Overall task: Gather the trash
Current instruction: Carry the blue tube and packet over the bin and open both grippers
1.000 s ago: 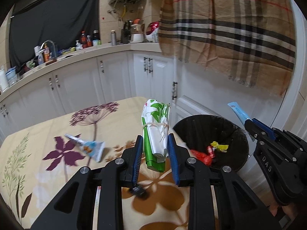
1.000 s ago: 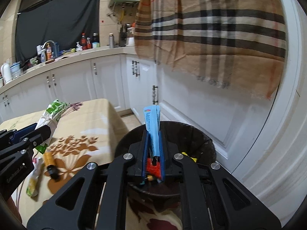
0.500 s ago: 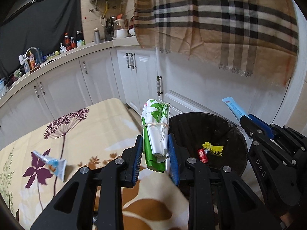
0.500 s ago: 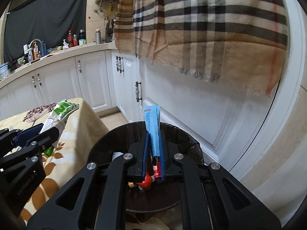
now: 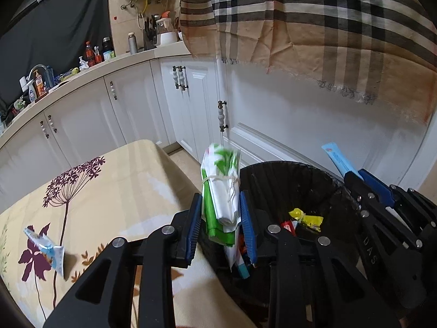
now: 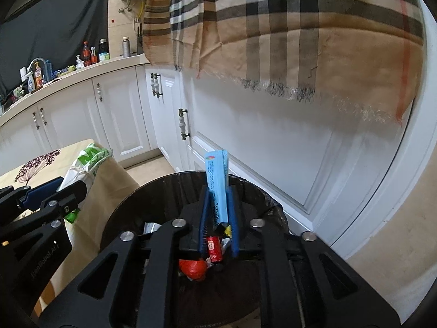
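Our left gripper [image 5: 221, 218] grasps a green-and-white packet bundle [image 5: 221, 188], tied with string, upright between its blue pads, at the rim of the black trash bin [image 5: 273, 172]. Our right gripper [image 6: 218, 218] has a light blue sachet [image 6: 217, 183] standing between its pads above the bin; its jaws have just been opening, and in the right wrist view a gap shows on the left side of the sachet, so the clench has loosened.

The left wrist view alone shows the blue-and-white wrapper [image 5: 45, 246] lying on the flowered tablecloth [image 5: 109, 180] at nine o'clock, and the yellow wrapper [image 5: 307, 217] inside the bin at three o'clock from the bundle. There the right gripper [image 5: 355, 175] appears at three o'clock with the sachet [image 5: 337, 158] poking out.

The right wrist view alone looks straight down into the bin [image 6: 169, 183], showing a red wrapper [image 6: 214, 247] and a red crumpled scrap [image 6: 192, 268] at six o'clock beneath the sachet. The left gripper [image 6: 68, 194] enters at nine o'clock with the bundle [image 6: 87, 166].
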Available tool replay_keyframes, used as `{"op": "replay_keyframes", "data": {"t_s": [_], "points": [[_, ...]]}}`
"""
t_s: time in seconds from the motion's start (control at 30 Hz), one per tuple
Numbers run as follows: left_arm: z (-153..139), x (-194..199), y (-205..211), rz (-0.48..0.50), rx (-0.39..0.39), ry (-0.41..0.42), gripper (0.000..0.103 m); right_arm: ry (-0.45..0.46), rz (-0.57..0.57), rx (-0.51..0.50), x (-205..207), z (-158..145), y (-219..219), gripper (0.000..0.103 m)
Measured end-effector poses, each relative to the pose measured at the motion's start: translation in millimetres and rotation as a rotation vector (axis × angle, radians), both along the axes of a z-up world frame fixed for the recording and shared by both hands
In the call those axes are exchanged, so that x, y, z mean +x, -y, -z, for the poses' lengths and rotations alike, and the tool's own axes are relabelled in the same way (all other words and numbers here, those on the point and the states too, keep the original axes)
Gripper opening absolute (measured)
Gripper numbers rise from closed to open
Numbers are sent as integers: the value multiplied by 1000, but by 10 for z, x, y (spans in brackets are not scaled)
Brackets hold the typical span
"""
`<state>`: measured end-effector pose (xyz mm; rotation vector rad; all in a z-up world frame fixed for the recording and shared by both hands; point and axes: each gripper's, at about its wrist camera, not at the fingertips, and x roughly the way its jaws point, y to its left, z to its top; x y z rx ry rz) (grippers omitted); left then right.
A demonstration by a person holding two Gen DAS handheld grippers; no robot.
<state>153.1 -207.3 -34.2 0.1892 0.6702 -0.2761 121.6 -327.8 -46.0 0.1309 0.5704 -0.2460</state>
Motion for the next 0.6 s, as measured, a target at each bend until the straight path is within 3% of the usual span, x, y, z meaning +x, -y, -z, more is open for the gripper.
{"op": "replay_keyframes", "data": {"t_s": [0.07,0.2,0.6], "points": [[11,41,21,3,2,-11,31,-7,11,6,40,30,25,30],[14,88,55,3,-5,-18,46,-11,20,7,30,55,39,32],[-96,-104,-189,-23,-3,-3,60,-17,-13,36,-167,-49,-84,36]]}}
